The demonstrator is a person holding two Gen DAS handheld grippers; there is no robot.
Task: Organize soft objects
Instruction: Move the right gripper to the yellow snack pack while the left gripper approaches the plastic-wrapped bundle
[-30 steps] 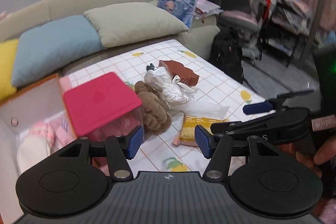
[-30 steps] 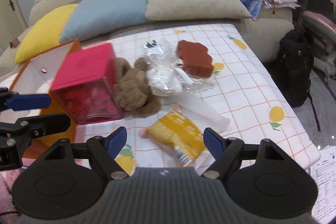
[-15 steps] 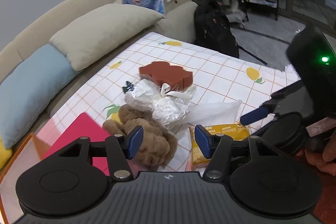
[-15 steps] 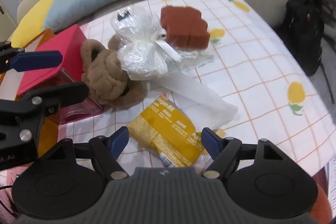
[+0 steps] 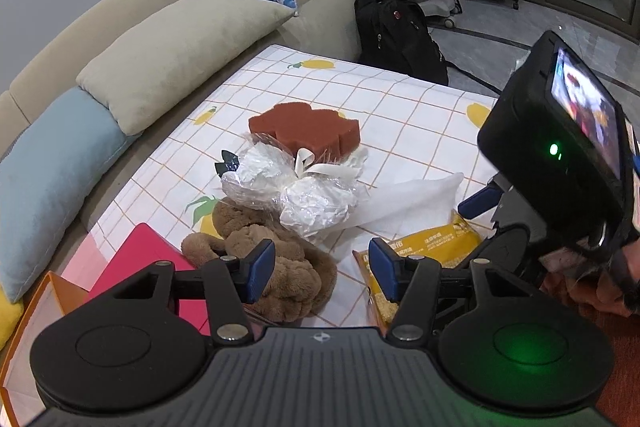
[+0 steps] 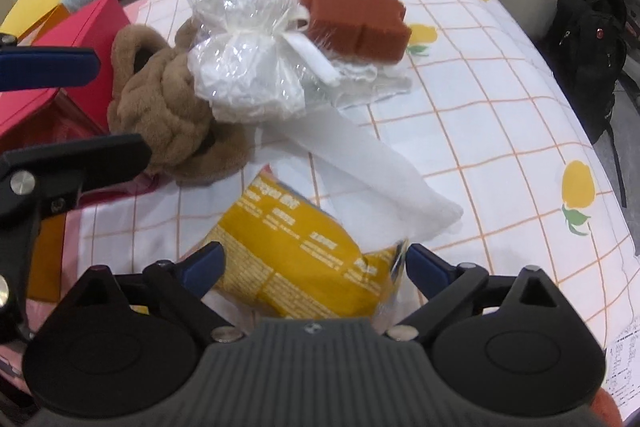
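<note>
At the far left an orange box point(image 5: 38, 311) is cut off by the picture edge, so what lies in it cannot be seen. Beside it stands a box with a pink lid point(image 6: 86, 27); its clear wall looks red inside, but the contents are too hard to make out.

Next to this box lies a brown plush toy point(image 5: 276, 271), touching a white bundle in clear wrap point(image 6: 244, 67) tied with a ribbon. Behind the bundle sits a brown sponge point(image 5: 306, 127), and a white cloth point(image 6: 372, 171) spreads to the right on the checked table cover point(image 5: 400, 99).

The left gripper point(image 5: 322, 269) hangs over the plush toy and the yellow packet point(image 6: 288, 255), its fingers apart with nothing between them. The right gripper point(image 6: 316, 263) is low over the yellow packet; its jaws have just been opening wider, and the packet lies between the spread fingers, which do not press on it. The near end of the packet is hidden under the gripper body.

Compared with one second ago, both views are closer to the table, and the yellow packet now fills more of the right view. The pink lid is now mostly hidden in the left view.
</note>
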